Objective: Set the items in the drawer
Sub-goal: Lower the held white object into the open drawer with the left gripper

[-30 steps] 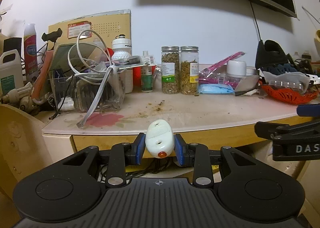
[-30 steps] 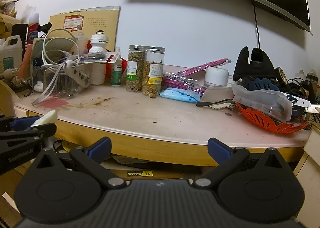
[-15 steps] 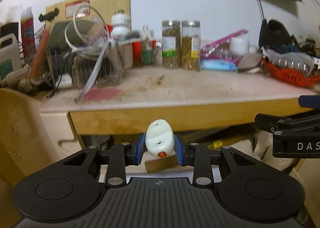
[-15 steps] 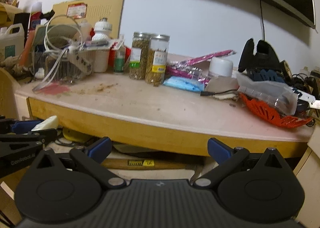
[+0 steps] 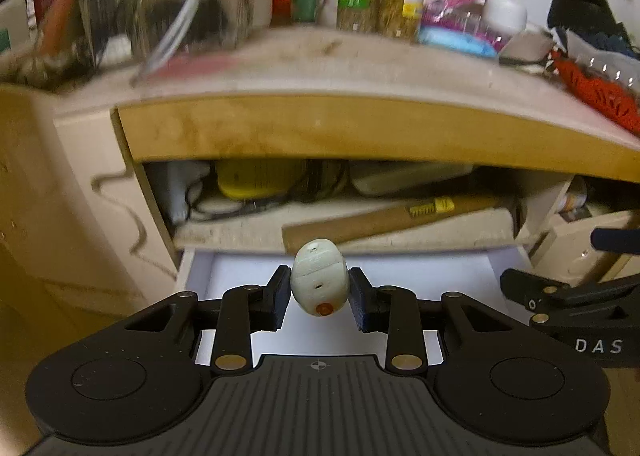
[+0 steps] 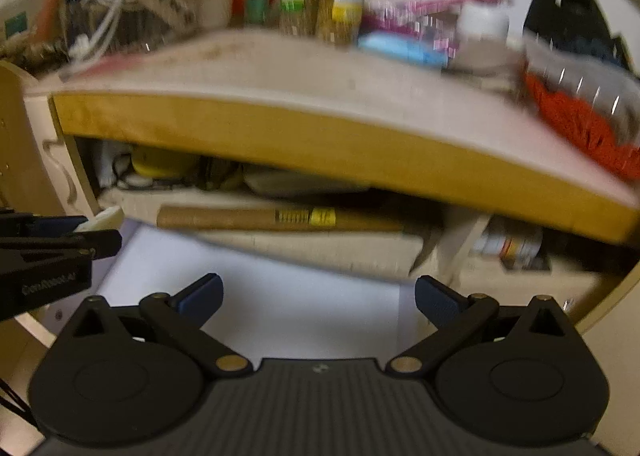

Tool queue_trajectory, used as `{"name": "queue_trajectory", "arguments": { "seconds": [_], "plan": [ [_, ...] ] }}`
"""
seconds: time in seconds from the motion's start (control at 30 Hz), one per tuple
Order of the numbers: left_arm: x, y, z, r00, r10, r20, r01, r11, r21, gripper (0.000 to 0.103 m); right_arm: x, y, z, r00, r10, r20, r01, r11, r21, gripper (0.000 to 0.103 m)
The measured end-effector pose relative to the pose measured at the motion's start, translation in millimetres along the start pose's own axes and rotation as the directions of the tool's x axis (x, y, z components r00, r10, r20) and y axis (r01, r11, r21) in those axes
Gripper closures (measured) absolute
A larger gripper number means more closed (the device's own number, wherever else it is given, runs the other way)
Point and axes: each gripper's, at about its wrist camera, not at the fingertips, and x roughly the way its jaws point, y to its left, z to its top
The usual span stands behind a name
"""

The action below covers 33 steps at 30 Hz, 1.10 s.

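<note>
Over the open drawer [image 5: 400,276], the left tongs [image 5: 319,298] pinch a white remote [image 5: 319,280], long axis pointing far; the right tongs [image 6: 318,298] gape wide, empty.

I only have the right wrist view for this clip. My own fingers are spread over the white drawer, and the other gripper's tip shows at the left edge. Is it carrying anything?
Observer: Yes. The left gripper carries a small white egg-shaped device with an orange dot.
Operator: Firmly clamped?
Observer: The pads sit at its sides, but a sliver of gap shows, so the grip looks loose or opening.
Operator: Is it over the drawer?
Observer: Yes, the white drawer floor lies directly behind it.
</note>
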Motion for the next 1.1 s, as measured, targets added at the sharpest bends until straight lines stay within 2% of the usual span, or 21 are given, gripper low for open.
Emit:
{"name": "queue_trajectory", "arguments": {
  "seconds": [0.2, 0.37, 0.53, 0.73, 1.1],
  "plan": [
    [15, 2, -9, 0.995, 0.003, -0.095, -0.003, 1.000, -0.004, 0.073, 20, -7, -9, 0.994, 0.018, -0.111, -0.009, 0.997, 0.079, 0.001],
    [26, 4, -16, 0.987, 0.009, -0.159, -0.011, 1.000, -0.011, 0.073, 32, -6, -17, 0.985, 0.029, -0.170, -0.011, 0.994, 0.106, 0.001],
    [35, 6, -18, 0.980, 0.020, -0.196, -0.024, 0.999, -0.022, 0.073, 39, -2, -20, 0.976, 0.025, -0.215, -0.006, 0.996, 0.090, 0.001],
    [44, 5, -21, 0.971, 0.020, -0.238, -0.026, 0.999, -0.019, 0.073, 54, -2, -24, 0.955, 0.024, -0.294, 0.003, 0.996, 0.089, 0.001],
    [64, 0, -32, 0.954, 0.029, -0.299, -0.028, 1.000, 0.009, 0.073, 77, -4, -30, 0.926, 0.025, -0.376, 0.013, 0.995, 0.097, 0.001]
  ]
}}
